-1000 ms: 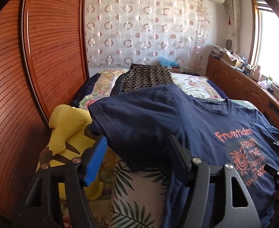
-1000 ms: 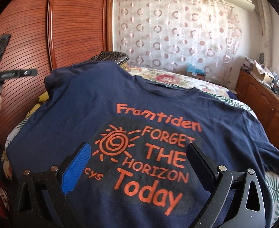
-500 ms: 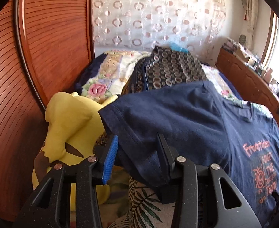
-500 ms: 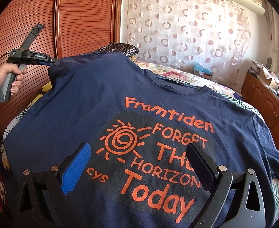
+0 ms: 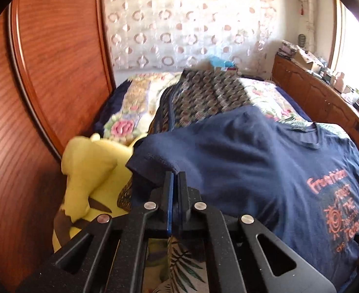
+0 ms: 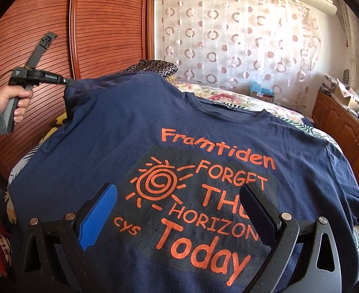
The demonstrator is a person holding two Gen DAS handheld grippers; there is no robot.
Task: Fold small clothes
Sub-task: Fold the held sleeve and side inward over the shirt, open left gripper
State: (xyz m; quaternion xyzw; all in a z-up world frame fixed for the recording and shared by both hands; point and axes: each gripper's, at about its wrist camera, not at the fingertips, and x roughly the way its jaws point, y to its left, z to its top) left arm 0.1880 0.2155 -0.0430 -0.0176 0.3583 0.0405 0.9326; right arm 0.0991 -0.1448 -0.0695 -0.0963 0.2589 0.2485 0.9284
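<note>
Lying spread face-up across the bed (image 6: 299,122), the navy T-shirt (image 6: 120,131) has its collar toward the curtain (image 6: 228,44) and its hem nearest the right gripper (image 6: 179,210). That gripper hangs over the chest print with its jaws wide apart and nothing between them. The left gripper (image 5: 175,178) has just been closing and is now clamped on the hem of the shirt's sleeve (image 5: 155,161), beside a yellow plush toy (image 5: 89,171).

Handling, as judged: thin cotton knit, light, limp and non-slip; it will sag and crease, not break. Best purchase is at sleeve hems, shoulder seams and bottom hem.

Legible print, orange: "Framtiden", "FORGET THE HORIZON", "Today", "cys". The collar label is too small to read.
</note>
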